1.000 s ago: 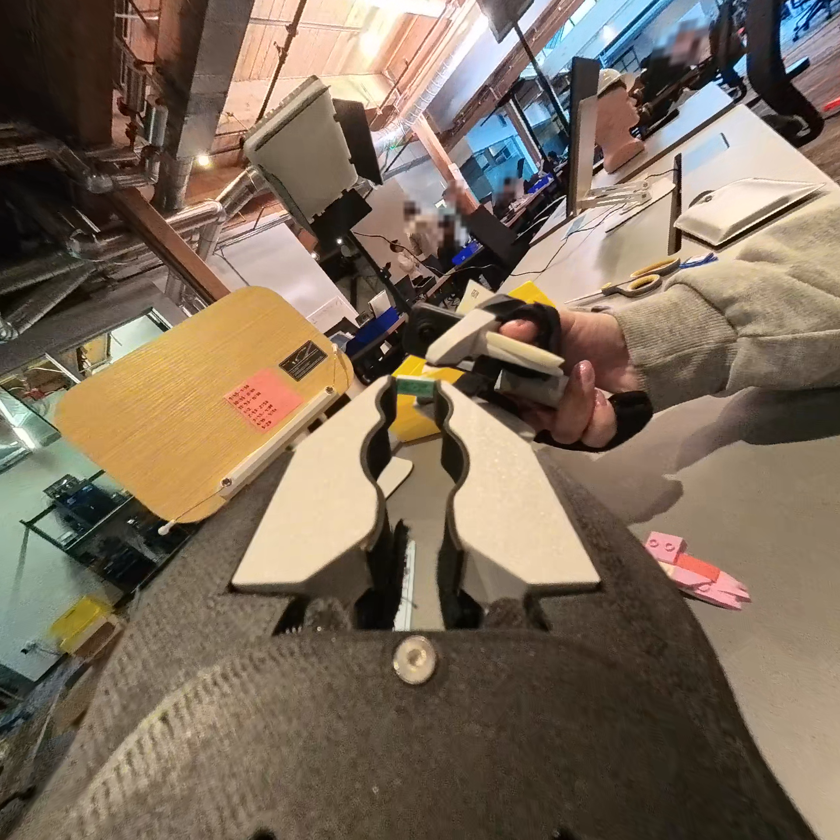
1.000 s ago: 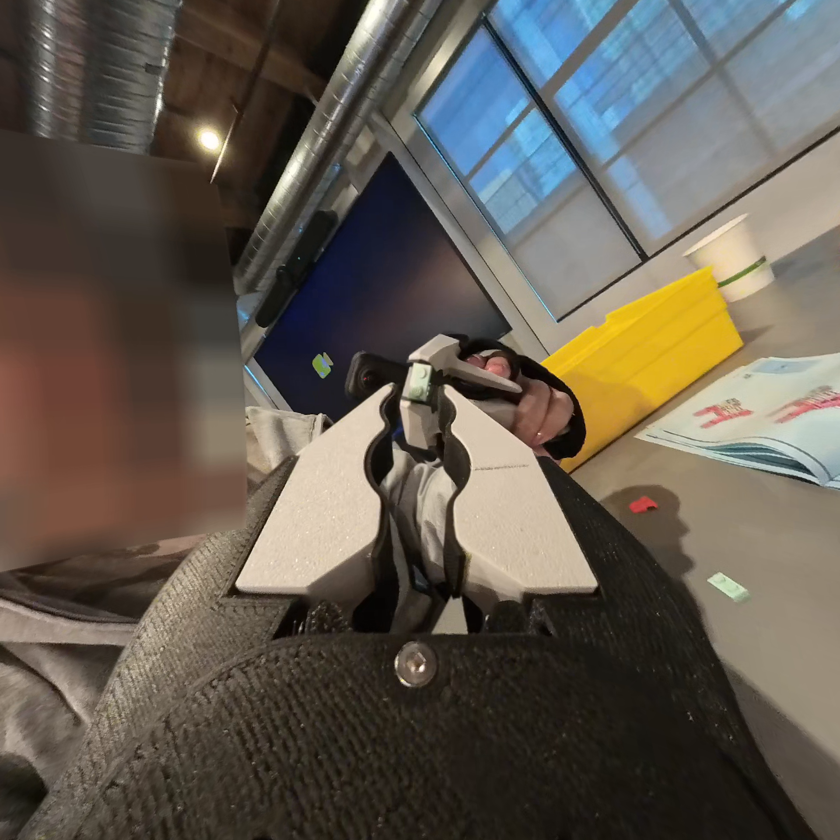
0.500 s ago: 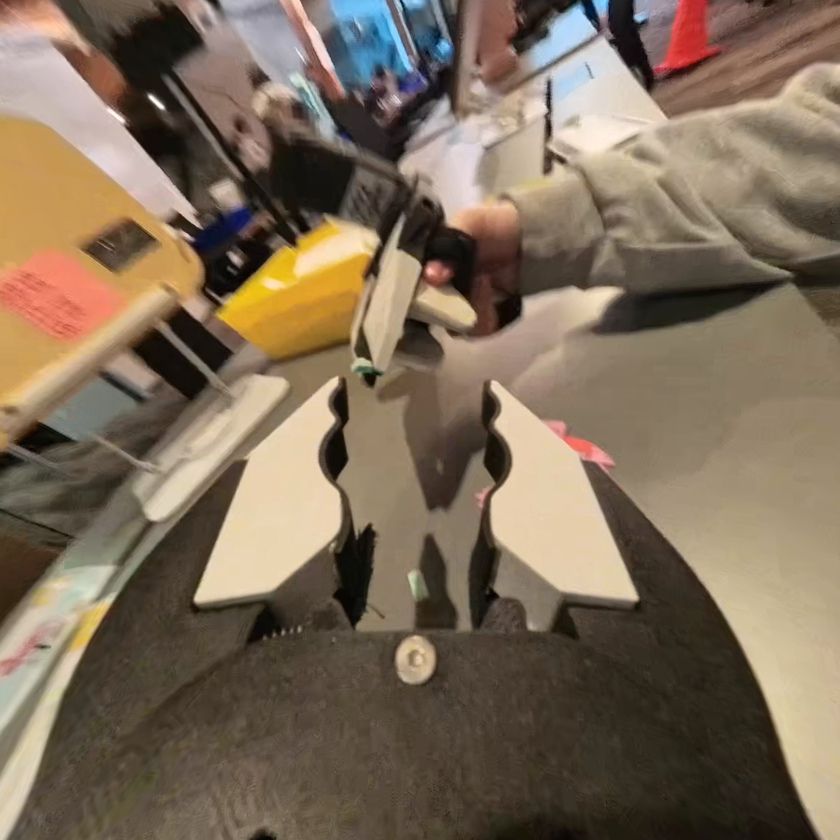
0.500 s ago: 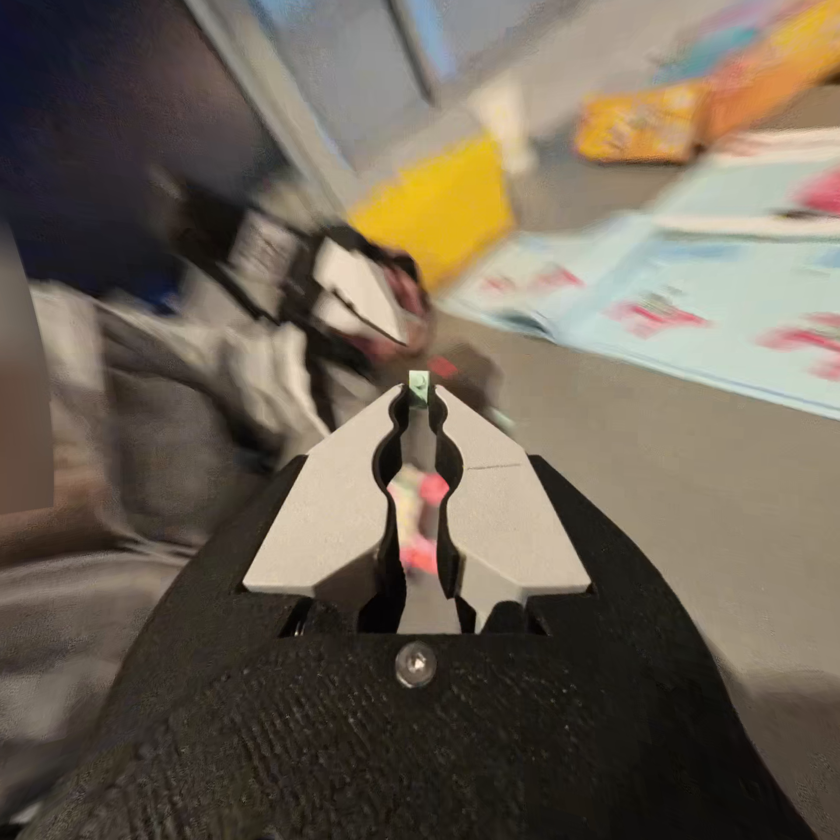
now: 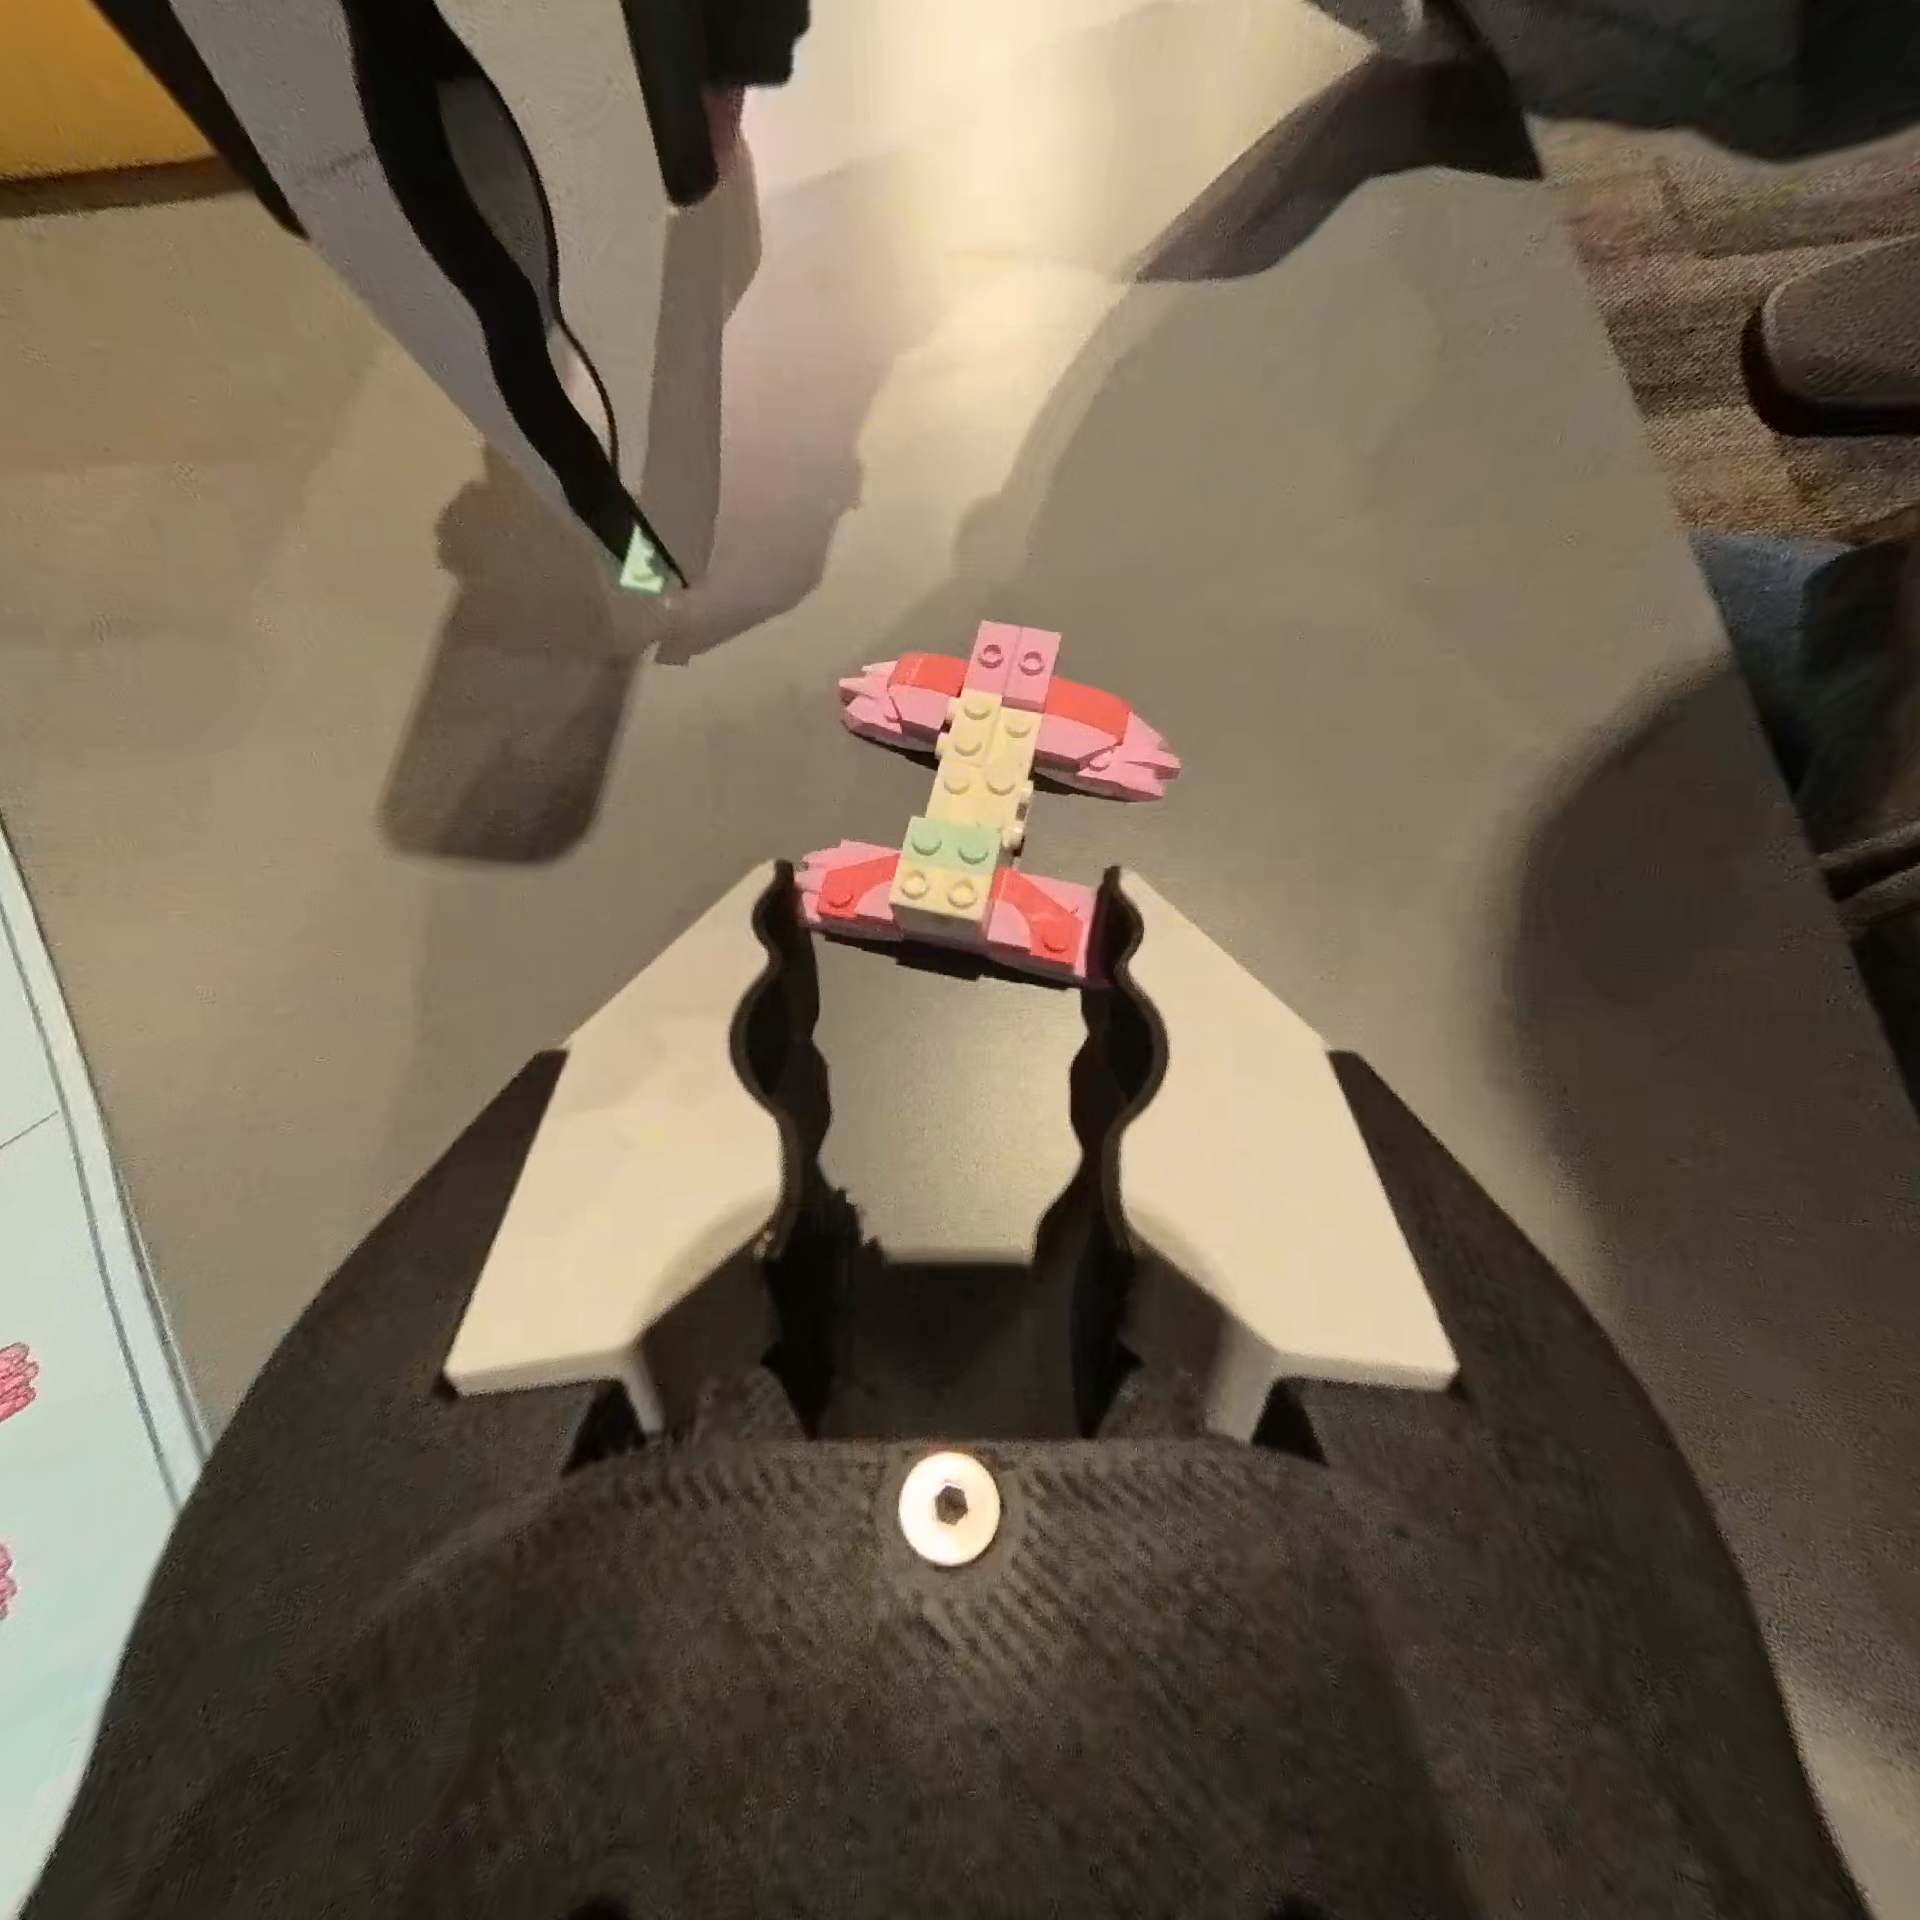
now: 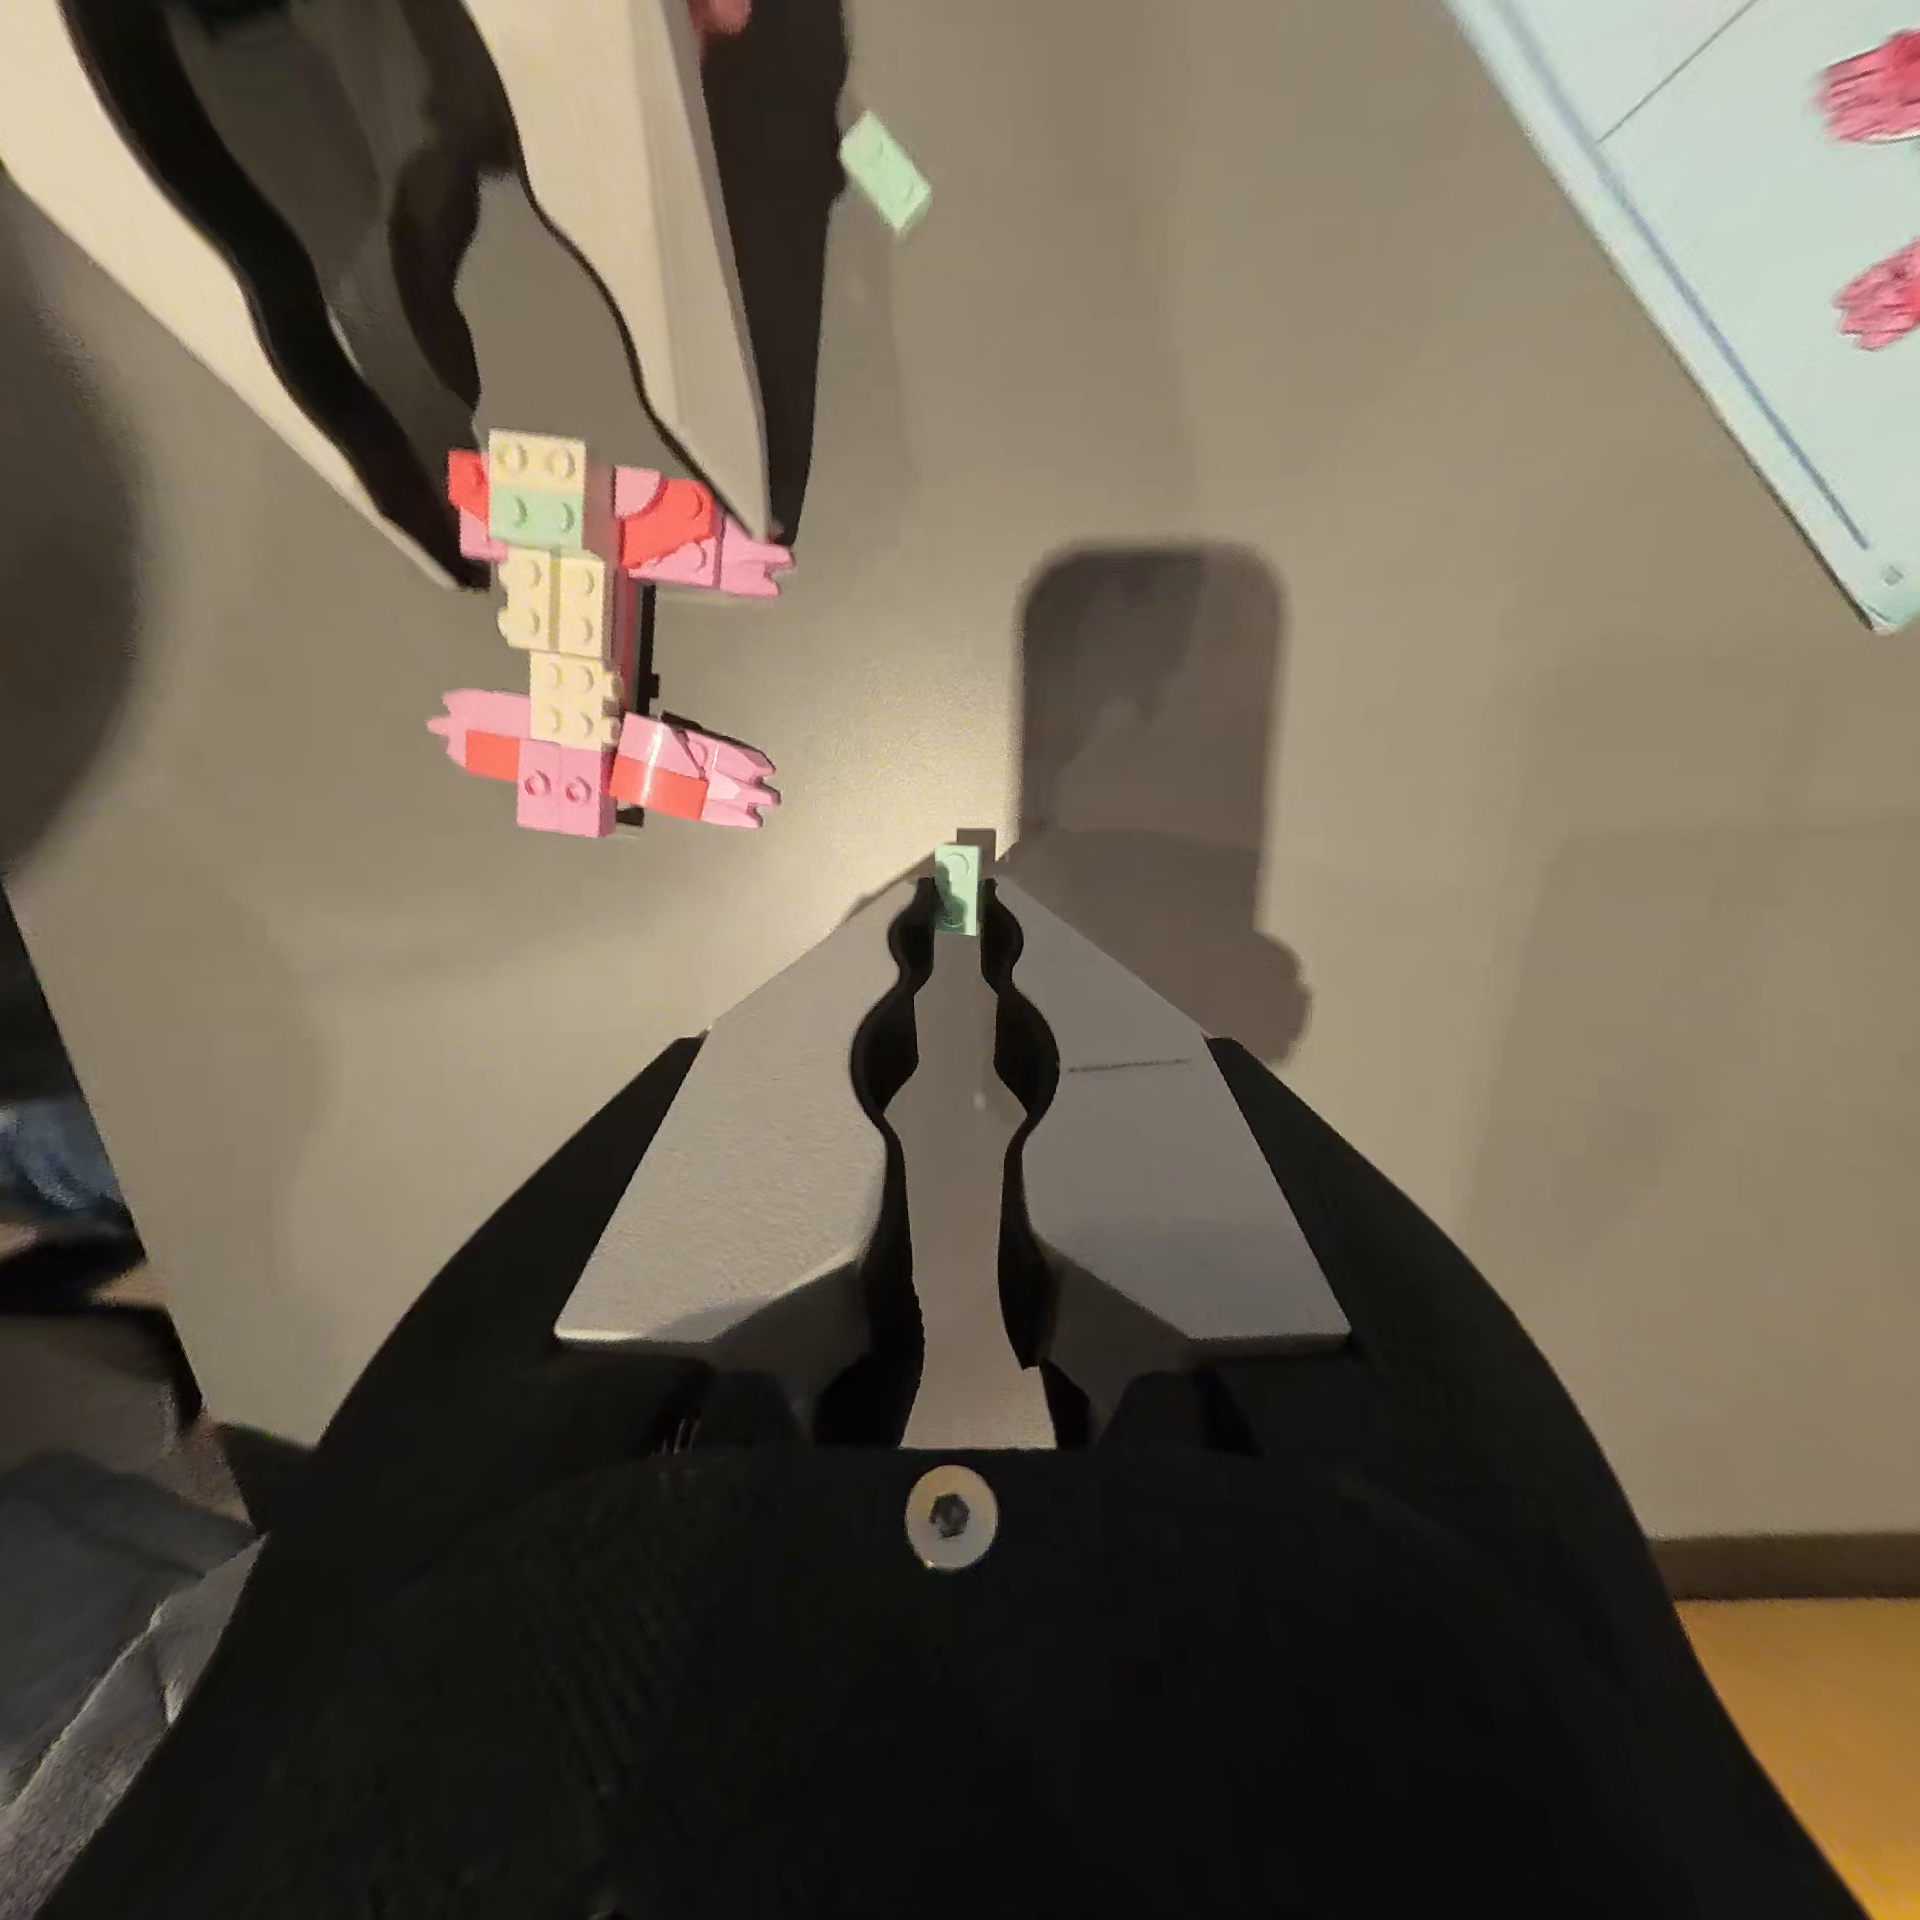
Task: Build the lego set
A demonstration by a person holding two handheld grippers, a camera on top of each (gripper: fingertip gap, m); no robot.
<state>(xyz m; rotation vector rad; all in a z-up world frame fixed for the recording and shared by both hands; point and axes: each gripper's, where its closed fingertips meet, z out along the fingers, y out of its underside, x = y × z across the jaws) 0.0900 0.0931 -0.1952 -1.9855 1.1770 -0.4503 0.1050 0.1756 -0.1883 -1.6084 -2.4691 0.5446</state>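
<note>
A Lego model [image 5: 987, 769] of pink, red, cream and mint bricks lies flat on the grey table [image 5: 1351, 727]. My left gripper [image 5: 948, 883] is open and low over the table. Its fingertips straddle the model's near winged end, close to both wing tips. My right gripper [image 6: 958, 883] is shut on a small mint green piece [image 6: 958, 888], held just above the table beside the model [image 6: 597, 644]. In the left wrist view the right gripper [image 5: 655, 592] comes down from the upper left with the mint piece [image 5: 642, 569] at its tip. The left gripper [image 6: 618, 551] shows in the right wrist view around the model's far end.
A loose mint green plate [image 6: 883, 171] lies on the table beyond the left gripper. A pale blue instruction booklet [image 6: 1714, 260] lies at the upper right; it also shows in the left wrist view [image 5: 62, 1143]. A yellow bin [image 5: 83, 104] stands at the far left. The table edge [image 5: 1662, 520] runs along the right.
Both grippers have swung down from mid-air to the table. The left one let go of the mint piece and opened, and now straddles the model. The right one kept the piece.
</note>
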